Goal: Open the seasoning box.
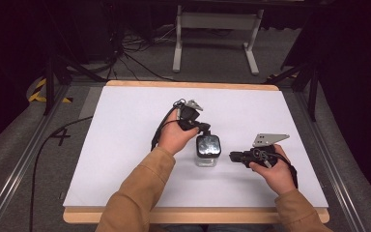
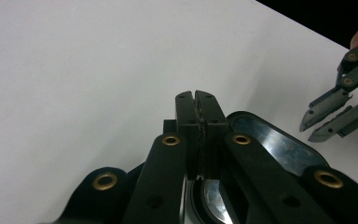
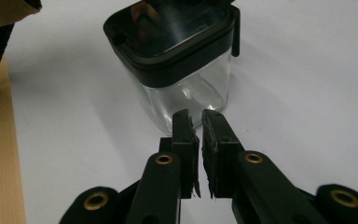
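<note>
A clear, square-sided jar with a black lid stands upright on the white tabletop, a little toward the near edge and close to the middle between the left and right edges. Its lid has a glossy, reflective top panel, seen close in the right gripper view.

The left gripper, held in the person's left hand, hangs just over the far left part of the lid. In the left gripper view its two black jaws are pressed together with nothing between them, and the lid's shiny top lies directly beneath and beyond them.

The right gripper, held in the person's right hand, sits just to the right of the jar, pointing toward it and apart from it. In the right gripper view its jaws stand slightly parted, a narrow gap between them, gripping nothing, with the jar's glass wall just ahead.

Both forearms wear tan sleeves that come in over the near edge of the tabletop.
</note>
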{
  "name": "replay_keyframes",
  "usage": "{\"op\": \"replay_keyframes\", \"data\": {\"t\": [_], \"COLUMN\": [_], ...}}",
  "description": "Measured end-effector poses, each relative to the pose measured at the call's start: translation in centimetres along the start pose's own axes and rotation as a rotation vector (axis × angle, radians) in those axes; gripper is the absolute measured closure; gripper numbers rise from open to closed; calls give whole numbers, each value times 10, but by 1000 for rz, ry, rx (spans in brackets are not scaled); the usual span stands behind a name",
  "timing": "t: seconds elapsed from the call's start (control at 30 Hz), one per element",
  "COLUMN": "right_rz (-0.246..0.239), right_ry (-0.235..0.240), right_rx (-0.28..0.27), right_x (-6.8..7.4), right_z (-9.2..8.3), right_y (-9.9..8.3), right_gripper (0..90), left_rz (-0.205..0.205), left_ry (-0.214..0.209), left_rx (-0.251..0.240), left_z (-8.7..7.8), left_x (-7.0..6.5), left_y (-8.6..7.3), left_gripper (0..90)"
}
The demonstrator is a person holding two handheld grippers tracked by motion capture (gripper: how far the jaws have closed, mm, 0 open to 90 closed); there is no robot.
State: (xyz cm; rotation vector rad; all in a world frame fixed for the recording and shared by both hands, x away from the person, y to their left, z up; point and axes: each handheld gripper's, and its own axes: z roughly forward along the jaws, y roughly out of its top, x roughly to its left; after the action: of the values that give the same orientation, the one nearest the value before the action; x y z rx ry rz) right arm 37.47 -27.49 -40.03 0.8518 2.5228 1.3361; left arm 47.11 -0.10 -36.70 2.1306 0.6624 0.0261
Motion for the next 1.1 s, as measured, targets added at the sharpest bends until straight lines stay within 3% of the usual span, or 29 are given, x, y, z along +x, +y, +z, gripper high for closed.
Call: {"op": "replay_keyframes", "data": {"t": [0.47, 0.83, 1.03, 1.1], "right_rz": [-46, -55, -54, -60], "right_ry": [52, 75, 74, 74], "right_rx": [-47, -30, -42, -43], "right_x": [16, 22, 22, 22], "right_z": [6, 16, 17, 18], "right_y": [12, 16, 18, 18], "right_gripper": [898, 900, 900, 900], "left_rz": [-16, -32, -17, -18], "left_ry": [-6, -4, 21, 36], "left_rx": [-18, -35, -32, -29], "left_z": [0, 1, -1, -2], "left_x": [1, 1, -1, -3], "left_y": [-2, -4, -5, -5], "left_gripper": [895, 895, 894, 855]}}
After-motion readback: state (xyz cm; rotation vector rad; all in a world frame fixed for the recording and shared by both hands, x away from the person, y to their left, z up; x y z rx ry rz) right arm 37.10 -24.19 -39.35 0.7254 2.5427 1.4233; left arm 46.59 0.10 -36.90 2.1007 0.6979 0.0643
